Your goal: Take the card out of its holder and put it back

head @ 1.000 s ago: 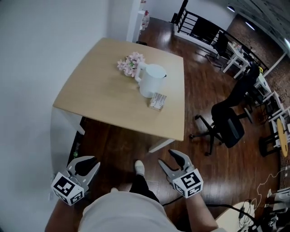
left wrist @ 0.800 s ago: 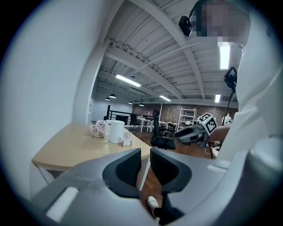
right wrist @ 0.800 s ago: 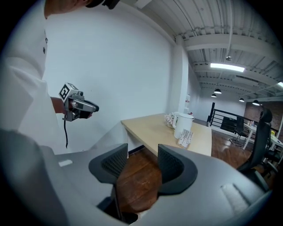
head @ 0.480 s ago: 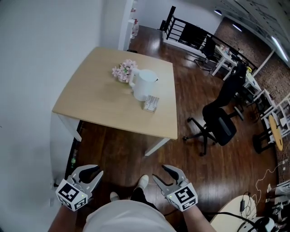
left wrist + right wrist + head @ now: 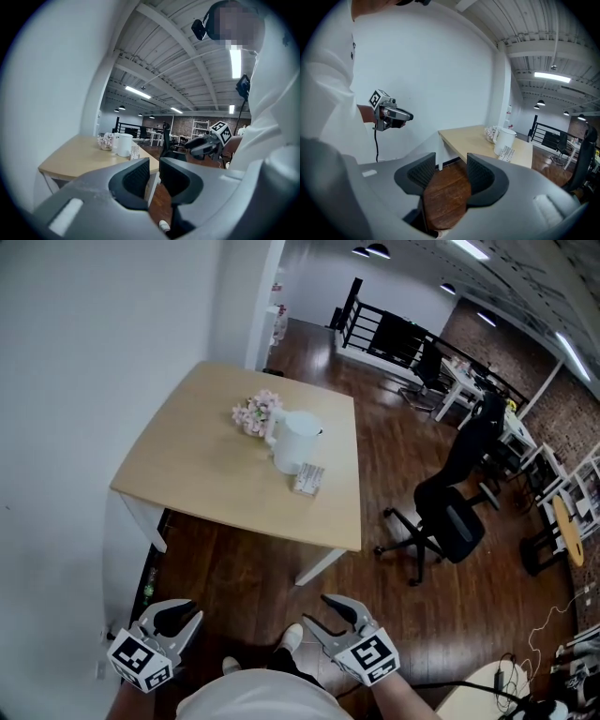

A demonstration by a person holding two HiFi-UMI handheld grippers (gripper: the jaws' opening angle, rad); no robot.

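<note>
Hands low at the bottom edge of the head view, we hold both grippers close to our body. They are well short of the light wooden square tabletop [image 5: 192, 465] in the middle of the frame.

The left gripper [image 5: 184, 613] is at the lower left. Its marker cube is nearest us and its jaws point up the frame toward the tabletop. In the left gripper view we see its jaws a narrow gap apart with nothing between them; only a table leg and floor show through the slit.

The right gripper [image 5: 321, 612] is at the lower centre. It is angled up and to the left, so its jaws lean toward the other gripper. In the right gripper view its jaws are spread wider and also hold nothing, with dark brown wooden floor [image 5: 244, 549] behind the gap. Each gripper appears in the other's view, raised in front of our white shirt.

The small pale card [image 5: 307, 477] stands in its holder [image 5: 305, 488] near the right edge of the tabletop, just below a white handled pitcher [image 5: 293, 439]. We cannot tell whether the two touch. A bunch of pink flowers [image 5: 253, 412] lies against the pitcher's upper left side. The card is well apart from both grippers.

A black office chair [image 5: 455, 512] stands on the floor at the right of the frame.
</note>
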